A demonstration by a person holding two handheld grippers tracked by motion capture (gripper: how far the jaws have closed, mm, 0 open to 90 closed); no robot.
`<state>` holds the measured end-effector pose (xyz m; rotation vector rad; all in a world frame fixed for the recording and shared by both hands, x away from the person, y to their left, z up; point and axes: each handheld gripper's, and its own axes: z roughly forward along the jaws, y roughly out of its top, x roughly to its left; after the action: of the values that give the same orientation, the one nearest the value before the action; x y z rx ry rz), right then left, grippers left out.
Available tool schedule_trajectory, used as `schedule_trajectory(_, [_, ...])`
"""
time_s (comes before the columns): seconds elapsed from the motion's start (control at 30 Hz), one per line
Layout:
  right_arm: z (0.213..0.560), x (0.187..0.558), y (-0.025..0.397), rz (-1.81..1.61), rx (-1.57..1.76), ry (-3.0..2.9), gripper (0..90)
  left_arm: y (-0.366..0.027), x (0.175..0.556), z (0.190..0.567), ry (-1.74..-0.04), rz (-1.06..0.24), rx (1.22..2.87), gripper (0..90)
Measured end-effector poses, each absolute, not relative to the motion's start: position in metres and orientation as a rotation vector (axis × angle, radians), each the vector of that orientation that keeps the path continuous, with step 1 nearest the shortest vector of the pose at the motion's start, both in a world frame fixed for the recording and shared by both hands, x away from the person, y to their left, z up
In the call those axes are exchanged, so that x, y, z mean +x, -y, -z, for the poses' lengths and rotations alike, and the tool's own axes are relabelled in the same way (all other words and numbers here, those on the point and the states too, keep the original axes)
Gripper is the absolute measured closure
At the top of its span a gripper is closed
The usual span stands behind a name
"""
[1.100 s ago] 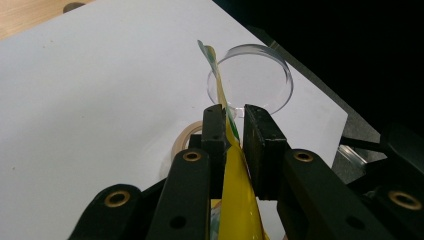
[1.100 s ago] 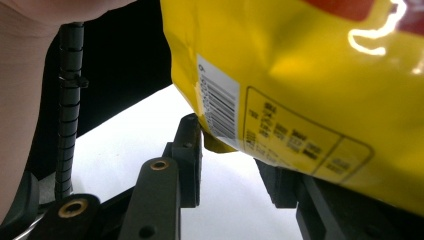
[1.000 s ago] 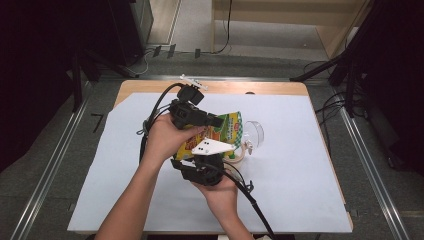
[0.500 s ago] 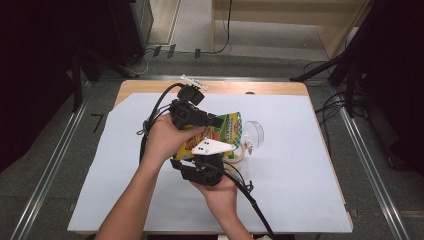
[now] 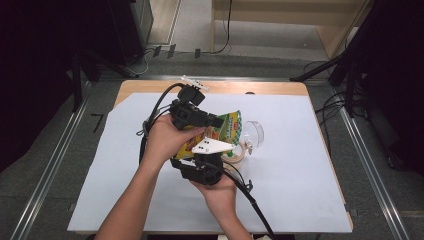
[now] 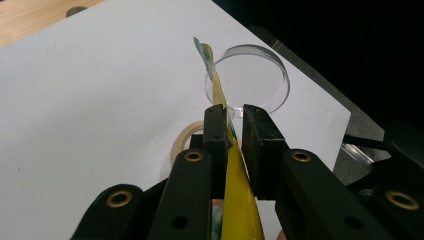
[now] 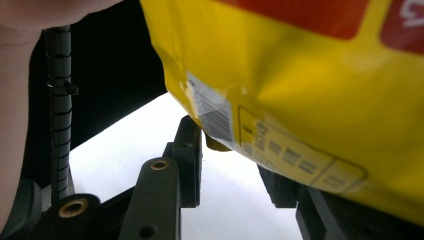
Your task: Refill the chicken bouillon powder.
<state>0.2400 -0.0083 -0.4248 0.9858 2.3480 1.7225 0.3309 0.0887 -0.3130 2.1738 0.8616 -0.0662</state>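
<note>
Yellow glossy plastic snack pouch [image 5: 226,131] with green and red print is held above the white paper-covered table [image 5: 300,200], its long axis running away from both tongs toward the far right, edge-on between the left gripper [image 6: 234,131] jaws, which are nearly closed and pinch it. The right gripper [image 7: 235,165] has its jaws apart around the pouch's lower corner, not clearly pressing it. Just beyond the left jaws lie a clear round plastic lid [image 6: 250,75] and a beige tape roll [image 6: 186,140]; wide bare paper lies to their left.
</note>
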Motion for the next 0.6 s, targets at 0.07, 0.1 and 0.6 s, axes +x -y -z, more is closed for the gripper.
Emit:
schedule_trajectory(0.07, [0.425,0.2405,0.0083,-1.73,0.988,-2.35,66.6,-0.0878,0.3296,0.3123,-0.861,0.059,2.175,81.5])
schedule_trajectory(0.1, [0.4251,0.2409,0.0082,-1.734,0.989,-2.35,66.6,-0.0875,0.329,0.3118,-0.861,0.056,2.177,81.5])
schedule_trajectory(0.6, [0.4246,0.2427,0.0072,-1.734,0.974,-2.356,67.3,-0.0906,0.3294,0.3109,-0.866,0.07,2.164,81.9])
